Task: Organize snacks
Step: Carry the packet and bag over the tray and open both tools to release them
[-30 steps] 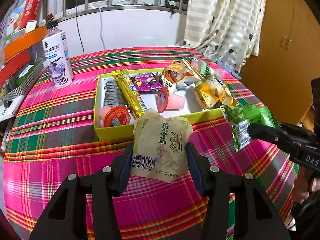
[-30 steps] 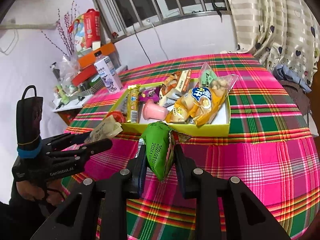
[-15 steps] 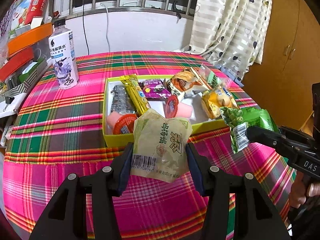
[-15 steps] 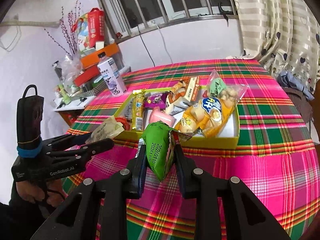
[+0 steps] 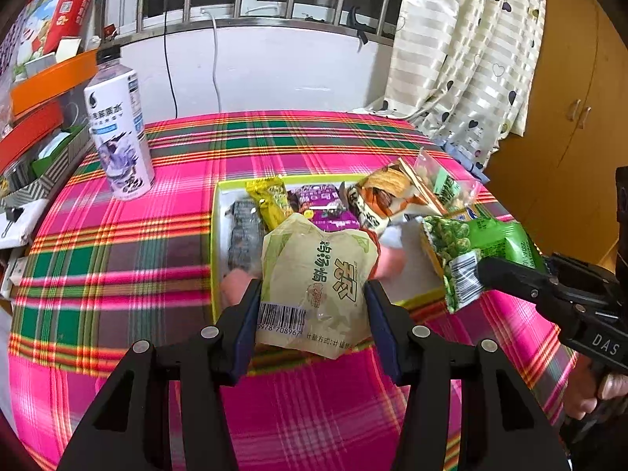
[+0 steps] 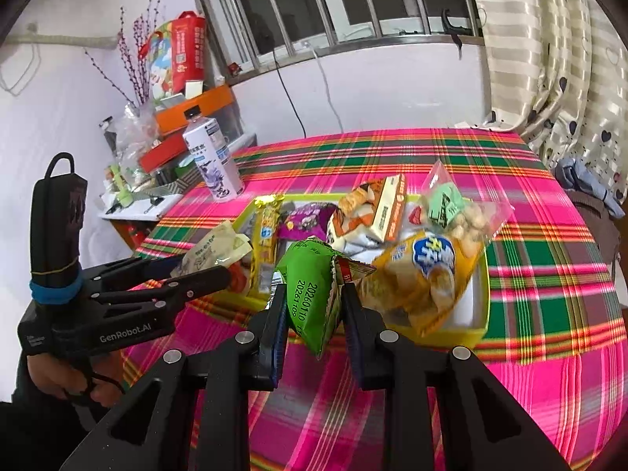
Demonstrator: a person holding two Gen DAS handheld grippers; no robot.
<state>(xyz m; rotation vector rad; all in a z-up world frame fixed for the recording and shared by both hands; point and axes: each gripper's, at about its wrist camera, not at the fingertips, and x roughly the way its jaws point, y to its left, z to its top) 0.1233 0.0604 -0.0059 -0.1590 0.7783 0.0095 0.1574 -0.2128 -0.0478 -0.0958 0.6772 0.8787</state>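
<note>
The left tool (image 5: 314, 325) is clamped on one pale yellow-green crinkled plastic snack packet (image 5: 318, 282); the right tool (image 6: 314, 318) on one bright green foil packet (image 6: 312, 294). Both are held above the near edge of one yellow-rimmed snack-filled box (image 6: 481, 329) on the plaid-covered surface (image 5: 117, 243).

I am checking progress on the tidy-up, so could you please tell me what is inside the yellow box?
The yellow box holds a yellow chip bag, a clear nut bag, a purple packet and a yellow bar. Anything beneath these is covered.
</note>
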